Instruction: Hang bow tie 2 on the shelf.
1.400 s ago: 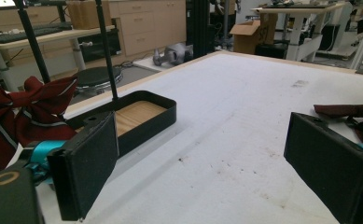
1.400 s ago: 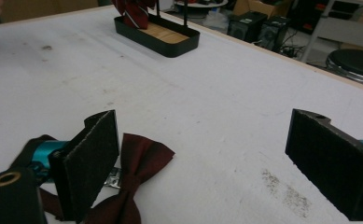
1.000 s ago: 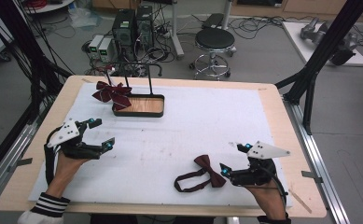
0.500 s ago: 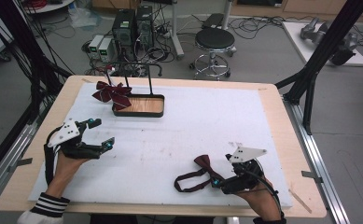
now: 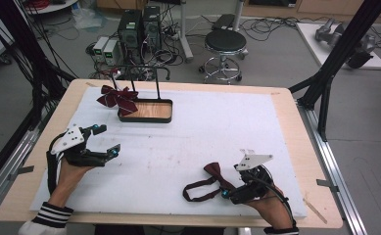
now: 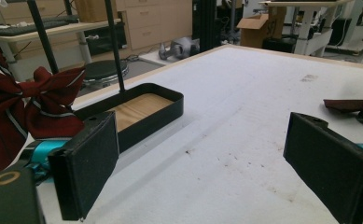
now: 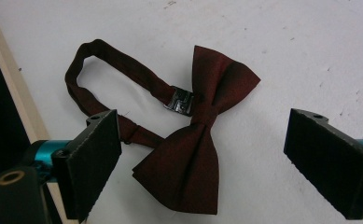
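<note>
1. Black tray (image 5: 148, 111) with a wood bottom, far side of the bench (image 5: 286, 122).
2. Striped red bow (image 5: 117, 98) right beside it.
3. Round stool (image 5: 226, 41) and computer towers (image 5: 139, 27) on the floor behind.

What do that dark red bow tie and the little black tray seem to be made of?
The bow tie looks like woven fabric with a faint satin sheen, soft pleats and a small metal-looking clasp. The tray seems to be matte black metal or plastic, with a floor showing wood grain.

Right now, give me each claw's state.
Left claw: open, holding nothing.
Right claw: open, poised over the dark red bow tie, not gripping it.
</note>
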A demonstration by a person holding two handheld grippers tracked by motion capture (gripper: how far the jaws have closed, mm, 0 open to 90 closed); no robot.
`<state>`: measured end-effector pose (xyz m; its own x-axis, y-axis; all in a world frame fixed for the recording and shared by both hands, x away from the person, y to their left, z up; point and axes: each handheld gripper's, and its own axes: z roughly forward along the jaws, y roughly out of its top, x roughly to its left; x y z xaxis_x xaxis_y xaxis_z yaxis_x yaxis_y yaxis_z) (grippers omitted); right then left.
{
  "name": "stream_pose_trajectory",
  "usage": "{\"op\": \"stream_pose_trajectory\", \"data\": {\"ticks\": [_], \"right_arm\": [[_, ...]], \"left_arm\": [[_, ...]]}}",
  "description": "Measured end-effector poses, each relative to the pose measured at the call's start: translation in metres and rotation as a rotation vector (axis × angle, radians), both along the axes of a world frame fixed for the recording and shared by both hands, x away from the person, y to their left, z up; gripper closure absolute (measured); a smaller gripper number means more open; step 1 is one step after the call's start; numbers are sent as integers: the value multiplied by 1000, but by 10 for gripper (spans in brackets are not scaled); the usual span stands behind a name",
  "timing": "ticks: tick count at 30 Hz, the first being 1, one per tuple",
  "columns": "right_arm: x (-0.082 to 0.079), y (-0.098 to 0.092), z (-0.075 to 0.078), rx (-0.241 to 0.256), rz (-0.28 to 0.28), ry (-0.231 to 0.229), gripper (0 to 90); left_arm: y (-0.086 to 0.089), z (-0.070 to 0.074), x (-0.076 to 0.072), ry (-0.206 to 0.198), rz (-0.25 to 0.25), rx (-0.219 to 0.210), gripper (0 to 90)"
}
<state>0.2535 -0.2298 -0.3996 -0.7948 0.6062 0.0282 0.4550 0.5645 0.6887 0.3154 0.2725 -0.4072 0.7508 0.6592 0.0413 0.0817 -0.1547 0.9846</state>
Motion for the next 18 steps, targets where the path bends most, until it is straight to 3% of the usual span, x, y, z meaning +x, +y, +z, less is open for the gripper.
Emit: {"op": "stream_pose_trajectory", "data": {"ticks": [2, 13, 18], "right_arm": [[1, 0, 0, -1, 17, 7, 175], [11, 10, -12, -29, 47, 86, 253], [13, 10, -14, -14, 30, 120, 290]], "left_arm": [[0, 0, 0, 0, 0, 0, 109], [1, 0, 0, -1, 1, 4, 110], [1, 0, -1, -2, 1, 3, 110]]}}
